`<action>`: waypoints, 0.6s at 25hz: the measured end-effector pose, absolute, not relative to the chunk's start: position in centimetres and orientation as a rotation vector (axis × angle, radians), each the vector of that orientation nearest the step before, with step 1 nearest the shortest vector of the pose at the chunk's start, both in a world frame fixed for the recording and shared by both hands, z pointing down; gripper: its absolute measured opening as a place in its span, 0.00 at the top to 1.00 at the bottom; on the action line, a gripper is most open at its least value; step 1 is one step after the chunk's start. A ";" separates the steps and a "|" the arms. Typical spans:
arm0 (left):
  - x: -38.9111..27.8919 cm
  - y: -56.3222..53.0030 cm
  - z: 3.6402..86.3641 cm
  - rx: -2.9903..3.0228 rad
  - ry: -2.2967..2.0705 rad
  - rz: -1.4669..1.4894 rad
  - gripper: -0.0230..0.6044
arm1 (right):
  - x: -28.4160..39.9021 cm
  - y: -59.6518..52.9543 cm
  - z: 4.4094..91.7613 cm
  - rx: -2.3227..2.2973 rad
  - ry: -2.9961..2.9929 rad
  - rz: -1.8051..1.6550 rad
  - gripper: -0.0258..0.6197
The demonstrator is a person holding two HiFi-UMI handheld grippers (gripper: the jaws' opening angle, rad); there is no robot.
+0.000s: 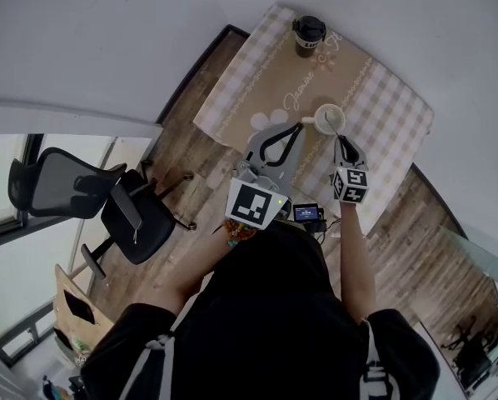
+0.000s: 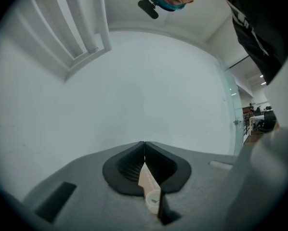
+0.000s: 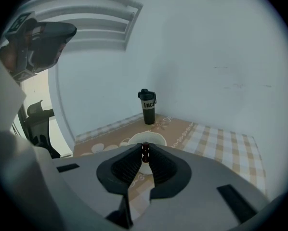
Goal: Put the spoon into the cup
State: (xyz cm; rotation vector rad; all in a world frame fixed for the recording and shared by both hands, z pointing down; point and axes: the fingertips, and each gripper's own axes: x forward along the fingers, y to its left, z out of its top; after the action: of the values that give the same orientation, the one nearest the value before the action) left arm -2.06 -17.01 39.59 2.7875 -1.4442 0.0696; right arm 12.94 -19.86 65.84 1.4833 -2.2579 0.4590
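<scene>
A white cup (image 1: 329, 118) stands on the checked tablecloth (image 1: 382, 115); in the right gripper view the cup (image 3: 146, 139) shows just beyond the jaws. My right gripper (image 1: 341, 141) hovers close over the cup's near side, shut on the spoon, whose dark beaded handle end (image 3: 145, 151) sits pinched between the jaws. In the head view the thin spoon (image 1: 336, 129) reaches down into the cup's mouth. My left gripper (image 1: 300, 127) is left of the cup, tilted up toward the wall, jaws shut with nothing held (image 2: 144, 144).
A dark lidded tumbler (image 1: 309, 33) stands at the table's far end, also visible as the tumbler (image 3: 147, 107) against the wall. A black office chair (image 1: 107, 198) stands on the wooden floor to the left. A small black device (image 1: 307, 213) sits by the table's near edge.
</scene>
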 end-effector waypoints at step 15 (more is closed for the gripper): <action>-2.3 -16.7 39.4 2.787 -1.485 0.080 0.94 | 12.6 -19.9 67.5 1.441 -2.244 0.493 0.89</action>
State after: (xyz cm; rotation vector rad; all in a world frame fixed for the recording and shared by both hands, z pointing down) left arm -2.34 -16.73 39.37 2.7867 -1.4847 0.0802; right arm 12.56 -19.95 67.54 1.4414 -2.2436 0.4933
